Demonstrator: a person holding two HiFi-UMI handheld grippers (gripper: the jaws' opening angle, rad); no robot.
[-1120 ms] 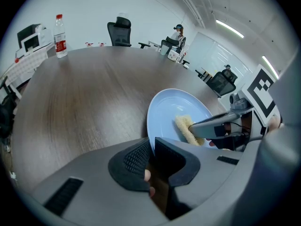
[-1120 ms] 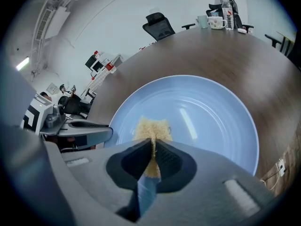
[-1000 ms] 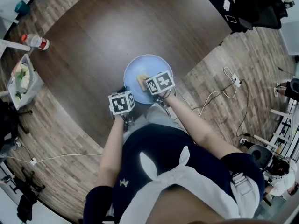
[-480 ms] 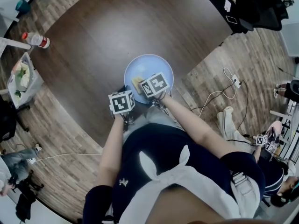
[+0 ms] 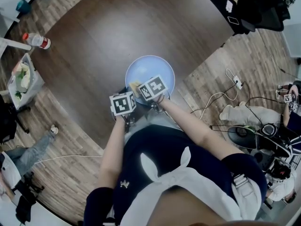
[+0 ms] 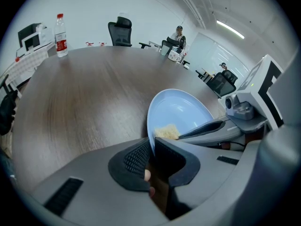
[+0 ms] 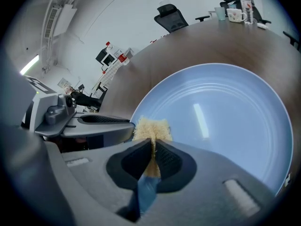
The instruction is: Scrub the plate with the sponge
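Left gripper [image 6: 151, 154] clamps the plate [image 6: 181, 109] rim at 8 o'clock; right gripper [image 7: 153, 155] pinches the sponge [image 7: 151, 128] beside it. Hard scrubbing could twist the plate loose.

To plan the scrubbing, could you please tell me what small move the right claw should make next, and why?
Probably push the sponge forward across the plate. The right claw is shut on the sponge, which sits at the plate's near edge with most of the surface ahead of it. The left claw pinches the rim, so the plate should hold steady.
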